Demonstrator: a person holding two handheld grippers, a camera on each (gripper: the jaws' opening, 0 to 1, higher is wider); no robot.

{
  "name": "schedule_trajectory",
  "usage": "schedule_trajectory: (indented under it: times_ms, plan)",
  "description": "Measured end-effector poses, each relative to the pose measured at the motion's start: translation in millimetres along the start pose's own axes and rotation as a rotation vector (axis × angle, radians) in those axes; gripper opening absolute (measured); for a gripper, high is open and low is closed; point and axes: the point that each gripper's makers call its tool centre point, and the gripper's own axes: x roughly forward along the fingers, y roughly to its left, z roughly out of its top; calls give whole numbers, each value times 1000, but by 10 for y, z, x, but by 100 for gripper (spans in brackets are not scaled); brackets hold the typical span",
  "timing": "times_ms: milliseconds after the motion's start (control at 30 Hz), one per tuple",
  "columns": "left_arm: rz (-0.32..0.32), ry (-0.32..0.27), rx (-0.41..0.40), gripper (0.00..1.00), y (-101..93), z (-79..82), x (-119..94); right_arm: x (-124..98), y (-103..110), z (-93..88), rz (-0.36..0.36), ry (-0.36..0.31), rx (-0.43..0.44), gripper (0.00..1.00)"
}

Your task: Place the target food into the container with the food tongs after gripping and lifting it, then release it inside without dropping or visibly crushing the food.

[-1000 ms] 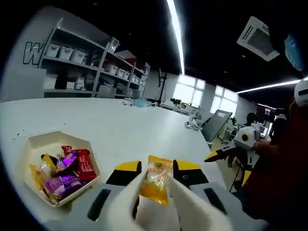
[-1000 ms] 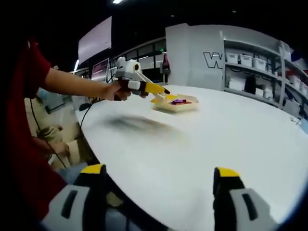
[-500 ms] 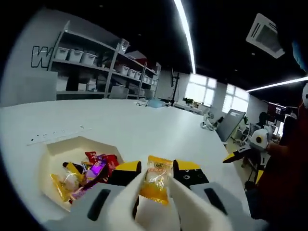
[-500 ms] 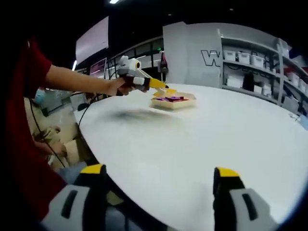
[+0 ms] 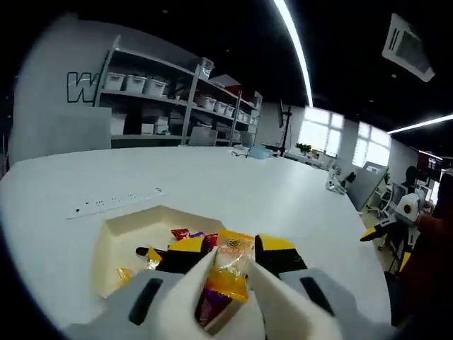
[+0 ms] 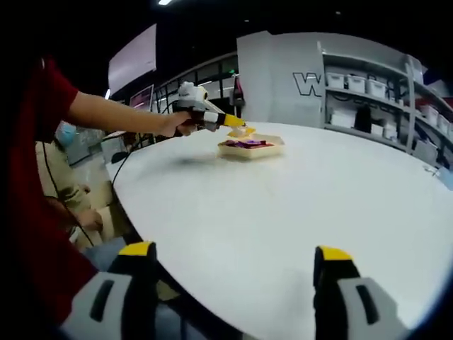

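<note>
A yellow-orange wrapped snack (image 5: 228,269) is pinched between the yellow-tipped jaws of my left gripper (image 5: 230,249), which hangs just above a cream hexagonal container (image 5: 127,230). Inside that container lie several wrapped sweets (image 5: 180,237) in red, purple and yellow. In the right gripper view the left gripper (image 6: 233,124) reaches over the same container (image 6: 250,149) at the table's far side, held by a hand. My right gripper (image 6: 230,258) stands open with wide-apart jaws and nothing between them, low over the near table edge.
The big white round table (image 6: 297,205) carries a power strip (image 5: 117,202) beyond the container. Shelves with white bins (image 5: 152,88) line the back wall. A person's bare arm with a red sleeve (image 6: 49,106) stretches in from the left.
The left gripper with its snack has moved over the container, which now sits right under the jaws instead of to the left. The right gripper has stayed put and open.
</note>
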Motion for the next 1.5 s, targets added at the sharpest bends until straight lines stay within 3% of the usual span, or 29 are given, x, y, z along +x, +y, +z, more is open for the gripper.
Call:
schedule_trajectory:
  times_ms: [233, 333, 400, 433, 500, 567, 1100, 1500]
  plan:
    - [118, -8, 67, 25, 232, 28, 12, 19, -3, -20, 1, 10, -1, 91]
    - [127, -7, 76, 26, 242, 19, 23, 31, 4, -34, 2, 19, -5, 91]
    - [184, -15, 162, 28, 349, 65, 12, 35, 6, -29, 3, 21, -9, 91]
    - [193, -11, 128, 28, 354, 68, 4, 36, 6, -24, 3, 20, -9, 91]
    - [178, -56, 147, 29, 322, 156, -16, 38, 9, -14, 3, 18, -11, 91]
    - [202, -53, 166, 29, 345, 183, -60, 39, 15, -11, 3, 17, -12, 91]
    - [173, -28, 149, 29, 186, 104, -303, 13, 134, 59, 22, -6, -30, 91]
    - [80, 4, 182, 29, -189, 0, -383, -3, 228, 124, 34, -16, -53, 91]
